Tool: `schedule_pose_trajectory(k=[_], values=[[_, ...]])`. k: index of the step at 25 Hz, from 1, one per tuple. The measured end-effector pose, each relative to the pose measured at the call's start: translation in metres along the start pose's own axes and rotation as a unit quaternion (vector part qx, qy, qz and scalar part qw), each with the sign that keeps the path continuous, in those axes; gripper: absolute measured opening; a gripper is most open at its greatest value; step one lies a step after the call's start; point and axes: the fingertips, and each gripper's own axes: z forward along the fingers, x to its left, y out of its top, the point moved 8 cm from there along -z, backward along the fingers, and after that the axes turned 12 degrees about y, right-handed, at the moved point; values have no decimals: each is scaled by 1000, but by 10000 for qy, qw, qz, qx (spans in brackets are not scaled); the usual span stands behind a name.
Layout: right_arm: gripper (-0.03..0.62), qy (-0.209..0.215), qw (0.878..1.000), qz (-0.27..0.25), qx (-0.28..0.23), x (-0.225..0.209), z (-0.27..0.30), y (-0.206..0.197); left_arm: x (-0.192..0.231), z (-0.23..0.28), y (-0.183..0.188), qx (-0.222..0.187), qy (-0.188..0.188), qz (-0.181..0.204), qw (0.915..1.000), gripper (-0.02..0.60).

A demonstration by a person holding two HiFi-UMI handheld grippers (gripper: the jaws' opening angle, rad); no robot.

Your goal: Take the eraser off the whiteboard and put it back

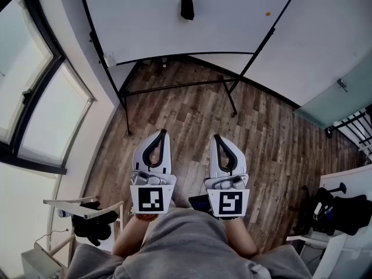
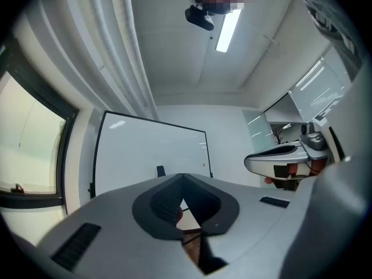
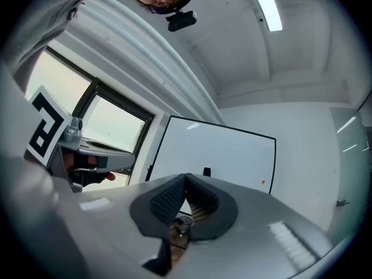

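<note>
A black eraser (image 1: pixel 186 9) sticks to the whiteboard (image 1: pixel 174 28) at the top of the head view, far ahead of both grippers. It shows small in the left gripper view as the eraser (image 2: pixel 160 171) and in the right gripper view as the eraser (image 3: pixel 207 172). My left gripper (image 1: pixel 162 133) and right gripper (image 1: pixel 216 138) are held side by side at waist height over the wooden floor, both pointing toward the board. Each has its jaw tips touching with nothing between them.
The whiteboard stands on a black frame with legs (image 1: pixel 231 100) on the wooden floor (image 1: pixel 273 138). Windows (image 1: pixel 35 97) line the left wall. A small orange dot (image 1: pixel 268 14) sits on the board. A chair with dark things (image 1: pixel 340 211) is at the right.
</note>
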Motion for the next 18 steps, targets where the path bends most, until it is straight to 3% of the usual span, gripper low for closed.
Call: schedule_pose_trajectory(k=[5,18], values=[[12,-106,9998,-128,67,4,29,-4,30,11,-6,89,11,-240,9997,8],[12,-311,9979,-386,413,-8,81,-23,76,49,-26,170,38,-241,9996,8]])
